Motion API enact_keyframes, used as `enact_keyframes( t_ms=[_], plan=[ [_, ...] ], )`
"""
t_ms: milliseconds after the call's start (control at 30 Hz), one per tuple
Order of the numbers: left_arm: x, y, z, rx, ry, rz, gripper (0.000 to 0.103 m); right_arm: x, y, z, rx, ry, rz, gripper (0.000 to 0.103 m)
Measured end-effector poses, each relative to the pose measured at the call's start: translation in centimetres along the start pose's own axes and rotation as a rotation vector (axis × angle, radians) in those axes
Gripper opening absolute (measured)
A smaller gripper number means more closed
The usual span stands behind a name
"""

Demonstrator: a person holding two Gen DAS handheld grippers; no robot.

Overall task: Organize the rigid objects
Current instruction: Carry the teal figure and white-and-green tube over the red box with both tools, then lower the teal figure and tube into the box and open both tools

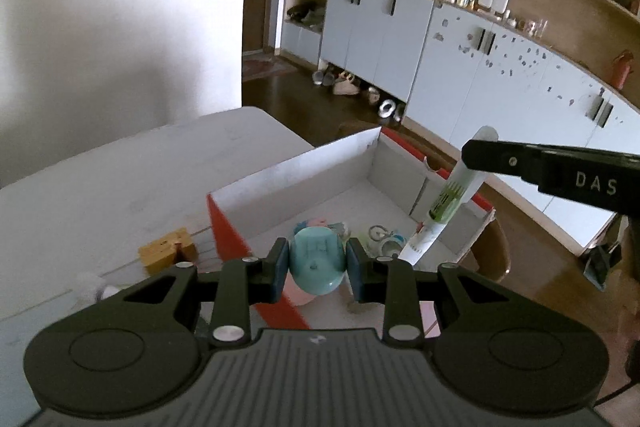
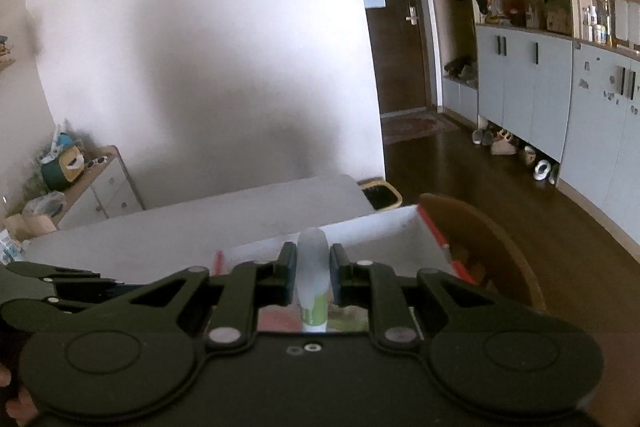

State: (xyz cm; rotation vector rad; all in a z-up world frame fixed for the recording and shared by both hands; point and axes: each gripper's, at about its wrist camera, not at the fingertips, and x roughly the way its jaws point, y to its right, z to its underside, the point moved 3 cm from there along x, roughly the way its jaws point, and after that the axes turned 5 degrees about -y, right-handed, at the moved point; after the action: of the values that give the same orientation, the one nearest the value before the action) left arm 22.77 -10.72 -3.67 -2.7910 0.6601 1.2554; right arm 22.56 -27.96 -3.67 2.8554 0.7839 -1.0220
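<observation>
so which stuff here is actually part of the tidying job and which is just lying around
Part of the job:
- teal round plastic bottle, held in left gripper
- white-and-green tube, held in right gripper
- red-and-white cardboard box

Lying about:
- yellow wooden block
- shoes by the cabinets

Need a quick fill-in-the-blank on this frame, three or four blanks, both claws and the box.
1. The left claw is shut on a rounded ____ plastic object.
2. The right claw is shut on a white and green ____.
3. The open white cardboard box has ____ outer sides.
4. A yellow block lies on the ____, outside the box.

Missing: teal; tube; red; table
</observation>
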Motion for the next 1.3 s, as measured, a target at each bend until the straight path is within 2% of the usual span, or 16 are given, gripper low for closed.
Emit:
enact_keyframes(
  t_ms=[267,533,733,1000,1300],
  plan=[
    [5.8,2.5,-1.1,-0.030,-0.073,-0.048,0.030,2.8,4.6,0.4,-0.024,-0.094,-0.018,0.016],
    [11.7,2.6,-1.6,-0.073,-0.150,-0.115,0.030,5.1,7.4,0.4,-0.081,-0.181,-0.054,0.016],
    [14.8,2.5,-2.2,-0.089,-0.198,-0.152,0.030,8.5,7.7,0.7,-0.082,-0.254,-0.082,0.016],
    [17.9,2.0,-2.4,-0.096,-0.261,-0.211,0.030,12.0,7.5,0.0,-0.132,-0.283,-0.110,0.016],
    [20.0,1.7,-2.5,-0.114,-0.328,-0.230,0.030,15.2,6.5,-0.1,-0.166,-0.338,-0.120,0.016]
  ],
)
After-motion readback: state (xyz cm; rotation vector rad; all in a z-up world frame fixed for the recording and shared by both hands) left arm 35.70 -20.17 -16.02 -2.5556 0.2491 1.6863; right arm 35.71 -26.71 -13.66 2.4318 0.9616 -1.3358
